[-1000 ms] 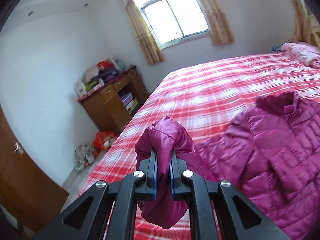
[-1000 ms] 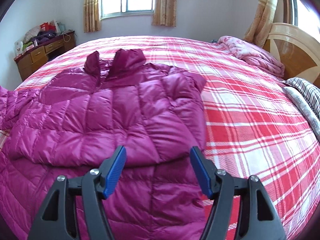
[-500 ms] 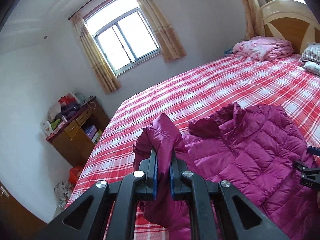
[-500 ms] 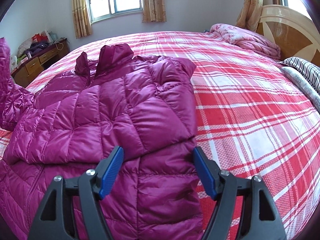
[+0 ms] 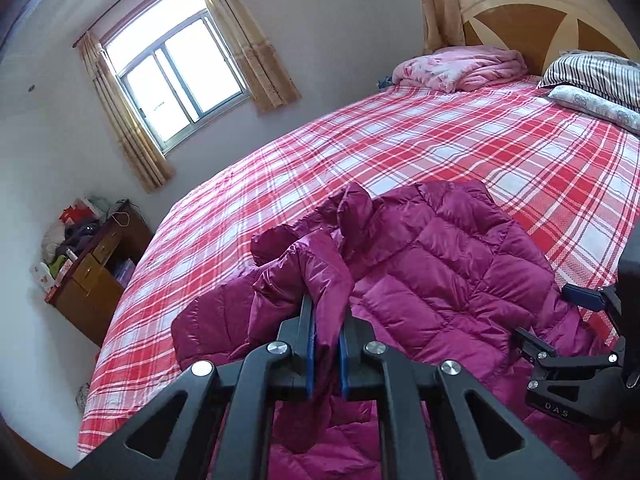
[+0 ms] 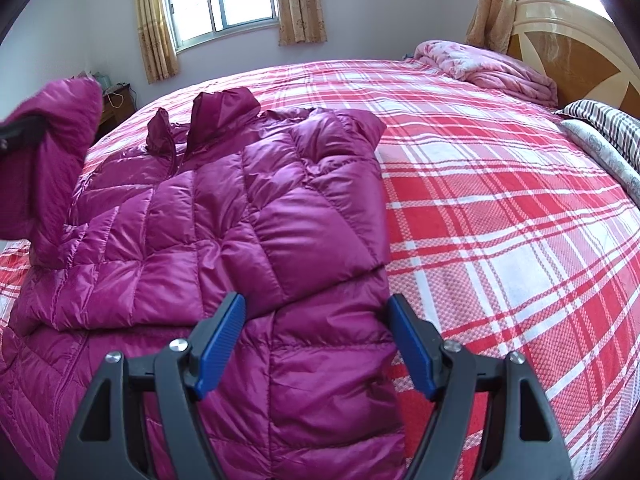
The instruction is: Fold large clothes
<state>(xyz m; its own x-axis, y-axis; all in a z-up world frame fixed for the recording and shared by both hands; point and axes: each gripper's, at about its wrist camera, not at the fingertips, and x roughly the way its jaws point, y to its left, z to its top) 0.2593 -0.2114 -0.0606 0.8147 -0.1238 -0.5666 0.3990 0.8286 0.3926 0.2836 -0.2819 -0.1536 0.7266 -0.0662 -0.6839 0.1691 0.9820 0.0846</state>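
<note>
Left wrist view: left gripper (image 5: 325,354) clamps the sleeve (image 5: 308,280), ready to lay across the jacket (image 6: 248,216) on the bed (image 6: 500,220); right gripper (image 6: 316,346), wide open, empty, hovers above the jacket's hem.

We can read only one marking: the pale capital letters "D A S", spaced apart, on the black body of the right gripper (image 5: 576,320), which shows at about four o'clock in the left wrist view. The letters sit low on that body, below its small screws. In the right wrist view we find no writing at all. The boxes and packets heaped on the wooden cabinet (image 5: 94,276), at about nine o'clock in the left wrist view, carry printed patches, but they are too small and blurred for us to read.
</note>
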